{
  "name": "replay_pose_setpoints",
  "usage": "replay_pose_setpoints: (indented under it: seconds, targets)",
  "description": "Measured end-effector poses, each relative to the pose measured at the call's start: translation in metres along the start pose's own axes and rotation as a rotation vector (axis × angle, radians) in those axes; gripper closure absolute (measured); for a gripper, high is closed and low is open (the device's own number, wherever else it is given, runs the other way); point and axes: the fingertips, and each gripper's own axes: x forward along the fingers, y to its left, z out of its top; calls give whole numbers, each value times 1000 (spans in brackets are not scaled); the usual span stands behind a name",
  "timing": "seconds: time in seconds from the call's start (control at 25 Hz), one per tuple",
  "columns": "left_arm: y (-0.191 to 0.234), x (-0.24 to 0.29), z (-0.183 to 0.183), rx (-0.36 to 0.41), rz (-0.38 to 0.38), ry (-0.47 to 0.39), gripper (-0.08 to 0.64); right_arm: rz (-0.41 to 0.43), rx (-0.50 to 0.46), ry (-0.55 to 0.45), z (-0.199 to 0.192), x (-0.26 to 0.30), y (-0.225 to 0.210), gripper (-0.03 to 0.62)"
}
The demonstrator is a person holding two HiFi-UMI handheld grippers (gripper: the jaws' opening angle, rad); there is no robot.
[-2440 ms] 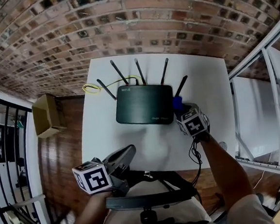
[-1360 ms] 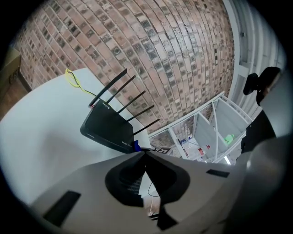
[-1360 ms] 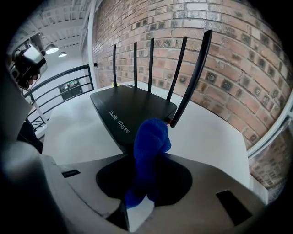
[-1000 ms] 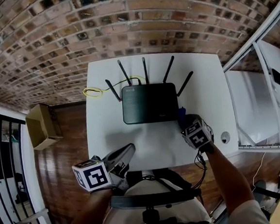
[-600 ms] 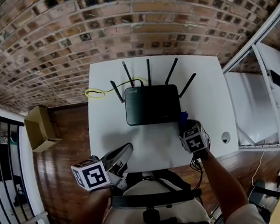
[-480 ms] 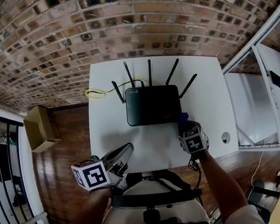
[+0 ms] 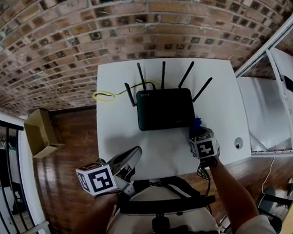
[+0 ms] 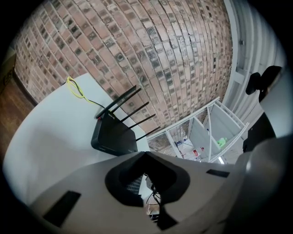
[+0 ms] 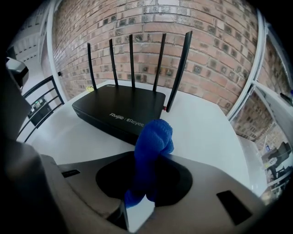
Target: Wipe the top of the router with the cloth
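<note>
A black router (image 7: pixel 164 109) with several upright antennas lies flat on the white table (image 7: pixel 118 142), toward the back. In the right gripper view the router (image 9: pixel 120 111) is just ahead and to the left. My right gripper (image 7: pixel 198 127) is shut on a blue cloth (image 9: pixel 151 151), bunched between its jaws and sticking up; it hovers off the router's near right corner, apart from it. My left gripper (image 7: pixel 130 158) sits at the table's near left edge, jaws together with nothing between them. The router (image 8: pixel 113 135) shows far ahead in the left gripper view.
A yellow cable (image 7: pixel 104 95) loops on the table behind the router's left side. A brick wall (image 7: pixel 128 24) backs the table. A cardboard box (image 7: pixel 41 132) stands on the wood floor at left. White shelving (image 7: pixel 272 103) is at right. A small round hole (image 7: pixel 236 142) marks the table's right front.
My right gripper with the blue cloth has drawn back slightly from the router's right front corner toward the table's near edge. The left gripper has barely moved.
</note>
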Motion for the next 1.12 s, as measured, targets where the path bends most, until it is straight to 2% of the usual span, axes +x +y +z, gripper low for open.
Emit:
replay_pose_setpoints:
  seconds: [0.36, 0.8, 1.12]
  targets:
    - [5, -7, 6, 0, -12, 10, 558, 8, 62, 29, -6, -4, 19, 476]
    - [10, -17, 10, -13, -19, 4, 558, 108, -6, 4, 19, -8, 90, 476]
    - [15, -29, 17, -12, -8, -12, 558, 112, 15, 15, 25, -4, 109, 476]
